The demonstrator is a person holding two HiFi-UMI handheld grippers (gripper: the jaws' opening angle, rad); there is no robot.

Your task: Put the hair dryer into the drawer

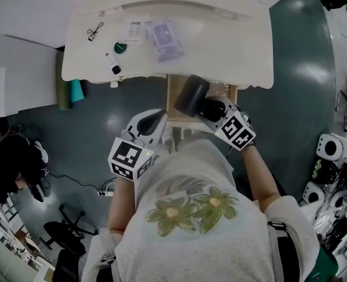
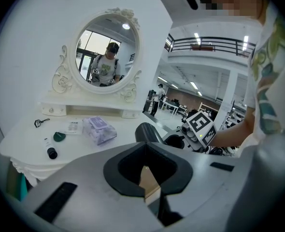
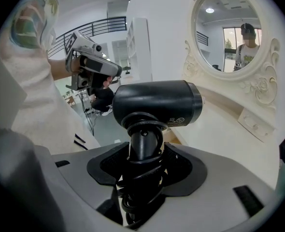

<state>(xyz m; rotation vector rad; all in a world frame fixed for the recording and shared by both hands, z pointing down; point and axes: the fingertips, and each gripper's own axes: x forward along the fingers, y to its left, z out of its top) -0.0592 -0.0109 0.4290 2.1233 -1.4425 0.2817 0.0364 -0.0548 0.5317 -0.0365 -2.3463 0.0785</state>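
The black hair dryer (image 1: pixel 191 94) hangs over the pulled-out wooden drawer (image 1: pixel 171 101) of the white dressing table (image 1: pixel 244 46). My right gripper (image 1: pixel 209 108) is shut on the hair dryer's handle (image 3: pixel 142 144), which has its cord coiled round it; the barrel (image 3: pixel 157 103) lies crosswise above the jaws. My left gripper (image 1: pixel 156 122) is at the drawer's left front, jaws shut and holding nothing (image 2: pixel 145 170). The left gripper view also shows the hair dryer (image 2: pixel 149 132) to the right, ahead of the table edge.
On the tabletop lie a purple packet (image 1: pixel 164 40), a paper card (image 1: pixel 135 29), a green cap (image 1: pixel 120 47), a small bottle (image 1: pixel 113 63) and a black clip (image 1: pixel 94 31). An oval mirror (image 2: pixel 106 52) stands behind. An office chair (image 1: pixel 64 234) stands at the lower left.
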